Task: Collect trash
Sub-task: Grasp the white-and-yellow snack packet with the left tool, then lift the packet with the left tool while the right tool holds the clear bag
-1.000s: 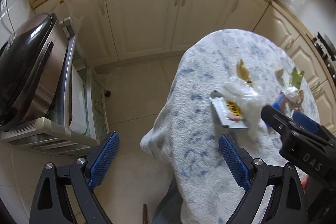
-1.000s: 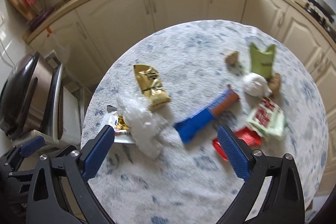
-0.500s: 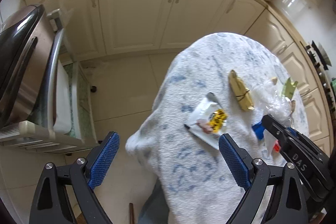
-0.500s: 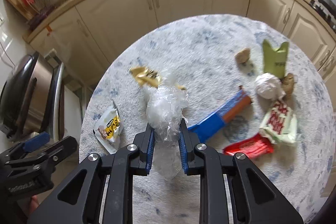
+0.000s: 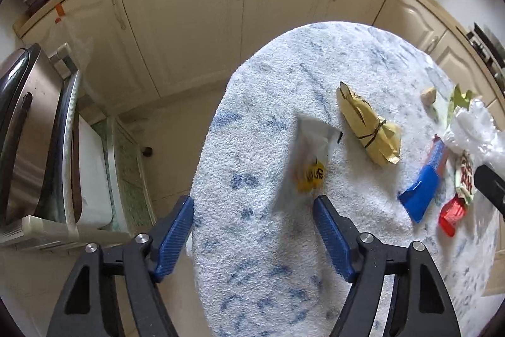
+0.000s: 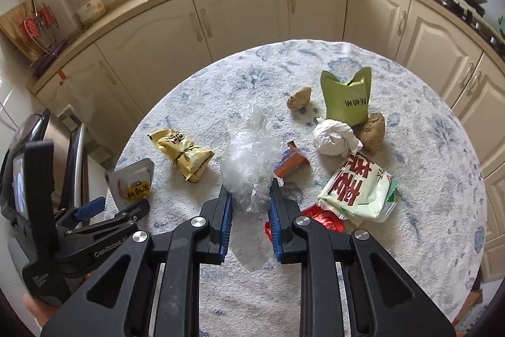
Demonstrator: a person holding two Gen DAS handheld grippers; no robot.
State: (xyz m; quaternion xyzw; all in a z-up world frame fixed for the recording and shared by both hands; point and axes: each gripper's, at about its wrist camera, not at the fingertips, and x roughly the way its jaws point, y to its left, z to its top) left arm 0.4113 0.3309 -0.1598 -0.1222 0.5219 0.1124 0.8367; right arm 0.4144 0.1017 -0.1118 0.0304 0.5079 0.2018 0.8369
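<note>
Right wrist view first: the right gripper (image 6: 250, 209) has its jaws clamped on a crumpled clear plastic bag (image 6: 249, 158), which bulges up from between the blue pads (image 6: 226, 220) and hides part of the blue-and-orange wrapper (image 6: 289, 162) behind it. The bag is lifted above the round desk (image 6: 442, 179) with its blue-flecked white cover. On the desk, at ten o'clock from the bag, lies a gold packet (image 6: 184, 152) tied with a dark band. At two o'clock sits a balled white tissue (image 6: 334, 137), touching a brown lump (image 6: 374, 131); a green carton (image 6: 347, 98) stands just behind them, and a smaller brown lump (image 6: 299, 98) lies beside it at nine o'clock. A white-and-green packet with red characters (image 6: 359, 188) lies at three o'clock from the jaws, overlapping a red wrapper (image 6: 318, 218).

At the desk's eight o'clock edge, the left gripper (image 6: 112, 209) reaches toward a white pouch with a yellow label (image 6: 134, 182).

Left wrist view: the left gripper (image 5: 254, 229) has its jaws part open and closing, with nothing pressed between the pads (image 5: 331, 239). The white pouch (image 5: 311, 153) lies just ahead of them at one o'clock, near the desk's edge, blurred by motion. The gold packet (image 5: 367, 123) rests beside it at two o'clock, apart from it.
</note>
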